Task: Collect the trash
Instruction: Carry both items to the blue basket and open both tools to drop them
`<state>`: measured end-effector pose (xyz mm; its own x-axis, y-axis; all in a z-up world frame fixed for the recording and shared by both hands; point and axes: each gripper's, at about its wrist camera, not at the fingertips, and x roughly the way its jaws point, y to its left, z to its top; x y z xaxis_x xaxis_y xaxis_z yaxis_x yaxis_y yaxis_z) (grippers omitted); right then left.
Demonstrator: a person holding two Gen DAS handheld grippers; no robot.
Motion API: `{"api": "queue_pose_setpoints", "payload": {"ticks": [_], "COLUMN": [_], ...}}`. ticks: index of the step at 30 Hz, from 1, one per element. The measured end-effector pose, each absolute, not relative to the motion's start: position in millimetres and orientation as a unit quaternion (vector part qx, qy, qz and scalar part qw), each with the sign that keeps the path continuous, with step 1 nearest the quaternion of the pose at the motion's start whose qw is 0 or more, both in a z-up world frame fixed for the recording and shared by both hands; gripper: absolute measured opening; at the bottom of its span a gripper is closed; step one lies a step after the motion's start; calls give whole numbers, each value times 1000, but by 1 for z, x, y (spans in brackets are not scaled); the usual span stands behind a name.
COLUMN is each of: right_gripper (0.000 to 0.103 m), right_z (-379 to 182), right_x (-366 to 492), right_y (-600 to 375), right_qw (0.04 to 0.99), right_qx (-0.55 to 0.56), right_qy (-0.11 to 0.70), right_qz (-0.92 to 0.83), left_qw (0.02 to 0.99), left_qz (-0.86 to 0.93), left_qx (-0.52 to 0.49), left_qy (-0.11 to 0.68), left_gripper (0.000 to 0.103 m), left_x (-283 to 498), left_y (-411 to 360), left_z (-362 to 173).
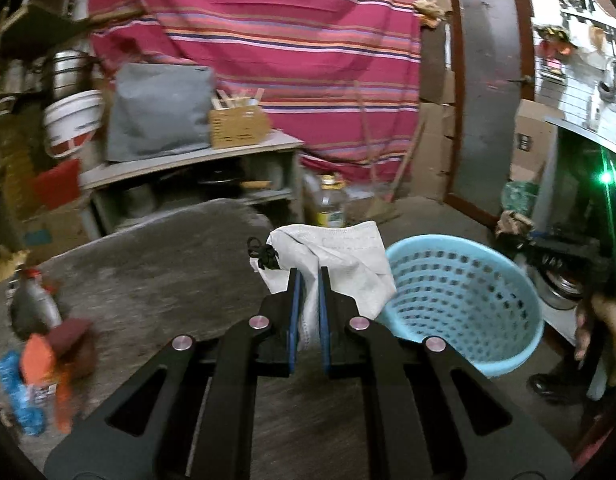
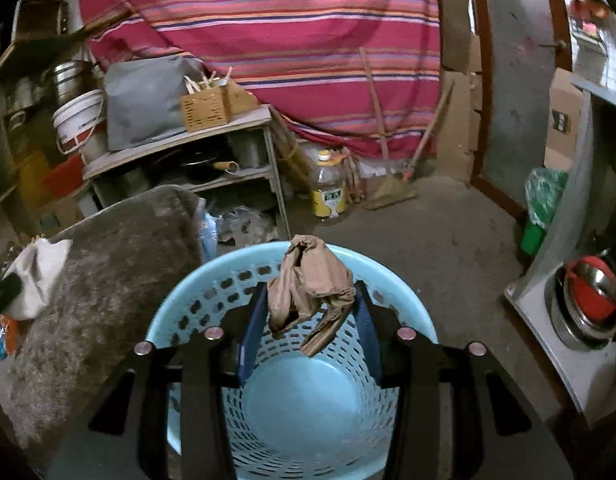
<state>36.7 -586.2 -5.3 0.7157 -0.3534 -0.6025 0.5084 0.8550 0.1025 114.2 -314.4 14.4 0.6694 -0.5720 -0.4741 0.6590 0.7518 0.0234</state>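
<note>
Both tools grip crumpled scraps; blue basket [image 2: 392, 276] partly hidden behind them.

Basket [image 2: 292, 400] stands on the floor right of the rug [image 2: 108, 280]; bottle [image 2: 328, 188] behind; shelf [image 2: 180, 148] behind rug.

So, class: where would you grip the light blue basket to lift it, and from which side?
Probably the light blue basket by its rim, coming from above. It stands upright and open-topped, so one finger can slip inside the thin perforated wall and the other can stay outside.
</note>
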Motion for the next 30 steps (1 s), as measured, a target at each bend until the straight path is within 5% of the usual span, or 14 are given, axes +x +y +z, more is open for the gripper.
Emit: {"api": "queue_pose_setpoints", "payload": {"ticks": [19,25,30], "right_gripper": [44,44,44], "right_z": [-16,-20,-24], "right_x": [18,16,25], "right_y": [-612,-618,-612], "right_qw": [907,904,903], "right_qx": [164,185,179], "right_qy": [286,283,295], "right_qz": [-261,-260,-254], "left_qw": [874,878,890], "left_qz": [-397,-393,-377], "left_qx": [148,142,128], "left_qy": [237,234,221], "left_gripper": [11,56,73], "left_x": [100,106,109], "left_y": [-431,-423,-401], "left_z": [-10,-3,10]}}
